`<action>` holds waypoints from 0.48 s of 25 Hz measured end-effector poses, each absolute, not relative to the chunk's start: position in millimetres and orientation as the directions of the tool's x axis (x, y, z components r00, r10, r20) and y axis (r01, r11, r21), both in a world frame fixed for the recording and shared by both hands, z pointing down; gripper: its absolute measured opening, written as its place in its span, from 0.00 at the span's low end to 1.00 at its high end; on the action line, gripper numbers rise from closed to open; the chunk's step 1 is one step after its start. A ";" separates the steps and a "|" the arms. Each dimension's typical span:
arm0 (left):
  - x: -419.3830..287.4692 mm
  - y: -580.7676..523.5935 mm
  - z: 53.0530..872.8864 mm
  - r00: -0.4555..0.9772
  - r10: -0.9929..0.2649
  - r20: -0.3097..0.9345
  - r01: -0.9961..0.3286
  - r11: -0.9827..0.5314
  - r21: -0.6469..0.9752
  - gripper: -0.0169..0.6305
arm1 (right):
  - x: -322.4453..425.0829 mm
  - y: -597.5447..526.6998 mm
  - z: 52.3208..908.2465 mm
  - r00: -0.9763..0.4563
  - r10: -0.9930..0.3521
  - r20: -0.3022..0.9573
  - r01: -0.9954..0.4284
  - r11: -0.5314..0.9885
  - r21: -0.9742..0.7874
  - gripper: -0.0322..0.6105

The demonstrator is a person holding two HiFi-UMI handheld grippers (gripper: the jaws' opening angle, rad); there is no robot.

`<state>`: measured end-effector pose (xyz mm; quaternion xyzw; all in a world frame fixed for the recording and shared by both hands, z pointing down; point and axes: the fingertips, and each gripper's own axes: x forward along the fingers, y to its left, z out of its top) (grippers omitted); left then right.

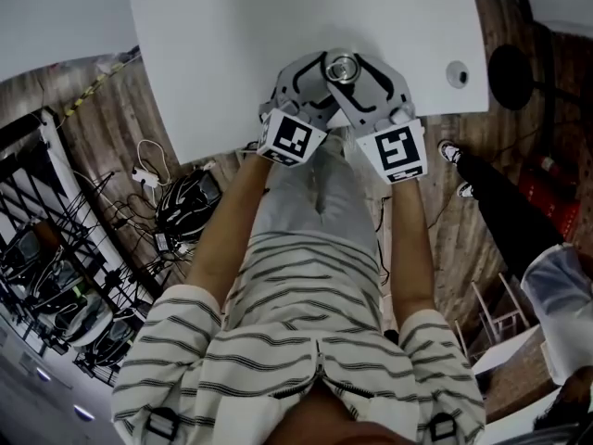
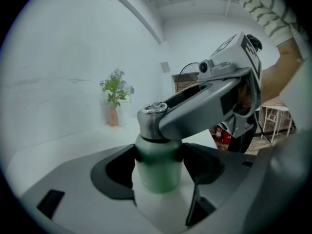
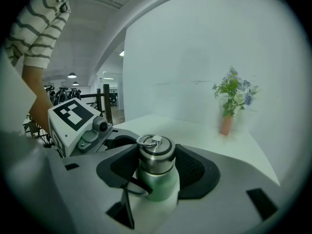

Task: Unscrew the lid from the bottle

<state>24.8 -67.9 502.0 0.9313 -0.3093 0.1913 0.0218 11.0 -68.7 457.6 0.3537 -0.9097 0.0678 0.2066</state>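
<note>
Left gripper view: my left gripper jaws clamp the green metal bottle upright over the white worktop, right gripper jaws pinch its steel ring-topped lid; if the lower grip slips, bottle spins with lid.

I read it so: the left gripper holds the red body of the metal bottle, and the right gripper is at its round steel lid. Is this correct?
Only the colour is wrong: the body of the metal bottle is green, not red, as the left gripper view shows. The left gripper does hold it, and the right gripper is at the round steel lid.
</note>
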 end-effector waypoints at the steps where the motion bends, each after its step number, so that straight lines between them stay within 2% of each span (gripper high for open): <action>1: 24.3 -67.8 501.3 0.736 -0.568 0.369 -0.584 -0.808 -0.078 0.50 | 10.4 -68.3 457.3 -0.673 -0.607 0.423 -0.661 0.750 0.024 0.43; 6: 24.4 -69.8 499.7 0.739 -0.565 0.367 -0.580 -0.811 -0.081 0.50 | 9.8 -68.5 457.3 -0.732 -0.540 0.415 -0.583 0.812 0.028 0.43; 12: 24.2 -68.3 500.4 0.744 -0.556 0.371 -0.570 -0.817 -0.081 0.50 | 9.1 -64.7 457.8 -0.822 -0.397 0.409 -0.419 0.907 0.040 0.43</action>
